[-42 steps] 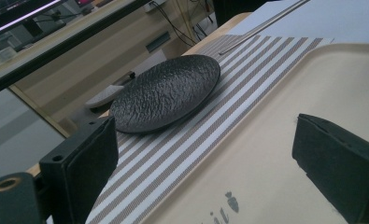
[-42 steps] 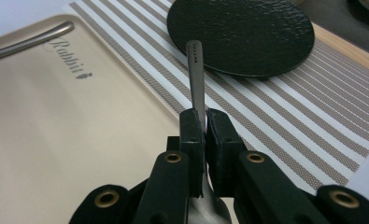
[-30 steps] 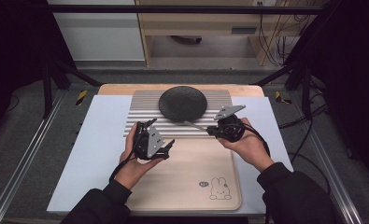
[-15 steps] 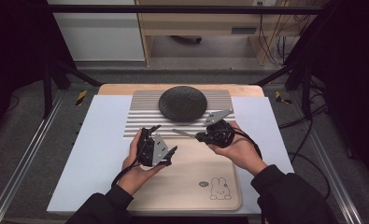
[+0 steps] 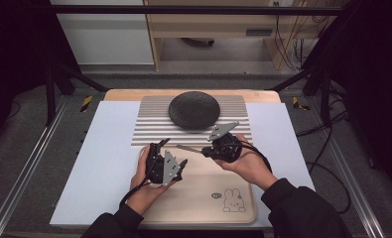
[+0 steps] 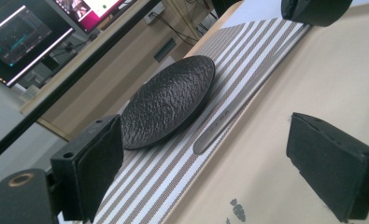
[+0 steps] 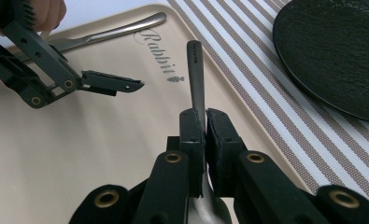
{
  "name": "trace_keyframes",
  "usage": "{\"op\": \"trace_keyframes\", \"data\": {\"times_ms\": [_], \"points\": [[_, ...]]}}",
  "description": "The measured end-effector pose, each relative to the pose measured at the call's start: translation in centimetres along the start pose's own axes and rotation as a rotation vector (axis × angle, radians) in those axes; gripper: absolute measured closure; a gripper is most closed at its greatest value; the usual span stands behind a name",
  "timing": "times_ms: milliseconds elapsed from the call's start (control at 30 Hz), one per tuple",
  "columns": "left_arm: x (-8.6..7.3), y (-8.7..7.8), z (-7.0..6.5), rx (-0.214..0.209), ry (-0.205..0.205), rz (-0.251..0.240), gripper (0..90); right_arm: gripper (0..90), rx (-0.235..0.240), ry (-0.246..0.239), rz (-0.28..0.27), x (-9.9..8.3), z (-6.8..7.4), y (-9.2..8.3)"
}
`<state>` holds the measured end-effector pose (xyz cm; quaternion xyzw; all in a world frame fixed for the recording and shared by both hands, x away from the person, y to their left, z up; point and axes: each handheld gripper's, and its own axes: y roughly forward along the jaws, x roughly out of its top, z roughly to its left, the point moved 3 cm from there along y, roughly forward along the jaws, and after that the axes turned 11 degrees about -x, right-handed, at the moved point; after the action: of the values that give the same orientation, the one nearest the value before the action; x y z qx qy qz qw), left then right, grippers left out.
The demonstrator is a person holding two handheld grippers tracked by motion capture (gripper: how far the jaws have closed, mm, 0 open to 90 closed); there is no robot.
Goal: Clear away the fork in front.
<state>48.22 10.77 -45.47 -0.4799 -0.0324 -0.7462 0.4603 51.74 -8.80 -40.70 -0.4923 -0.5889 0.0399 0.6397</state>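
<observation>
- High view: the left tongs (image 5: 176, 166) hover over the near-left part of the tray (image 5: 203, 198), jaws apart with nothing between them. The right tongs (image 5: 207, 150) sit just right of them, clamped on a utensil (image 5: 187, 148) whose handle points left over the tray's far edge. The plate (image 5: 194, 110) rests farther off on the striped mat (image 5: 149, 129), on the desk (image 5: 109, 148).
- Left gripper view: jaws stand wide apart; beyond them lie the plate (image 6: 168, 100), the mat (image 6: 247, 51) and the utensil handle (image 6: 226, 122).
- Right gripper view: jaws pinched together on the utensil (image 7: 195, 74); a second utensil (image 7: 112, 31) lies at the tray's far-left edge, near the left tongs (image 7: 126, 84).
</observation>
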Motion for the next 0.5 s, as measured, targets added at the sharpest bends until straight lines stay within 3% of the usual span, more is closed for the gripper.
{"op": "trace_keyframes", "data": {"times_ms": [100, 233, 500], "points": [[-0.15, -0.05, -0.01, 0.012, 0.008, 0.005, 11.7, 85.7, 0.002, -0.002, -0.003, 0.15, 0.21, 0.07], [-0.27, -0.22, -0.28, 0.058, 0.043, 0.031, 13.4, 85.7, -0.009, -0.006, 0.010, 0.27, 0.41, 0.37], [-0.47, -0.14, -0.93, 0.070, 0.099, 0.059, 17.0, 85.7, 0.006, -0.019, 0.006, 0.82, 1.07, 0.96]]}}
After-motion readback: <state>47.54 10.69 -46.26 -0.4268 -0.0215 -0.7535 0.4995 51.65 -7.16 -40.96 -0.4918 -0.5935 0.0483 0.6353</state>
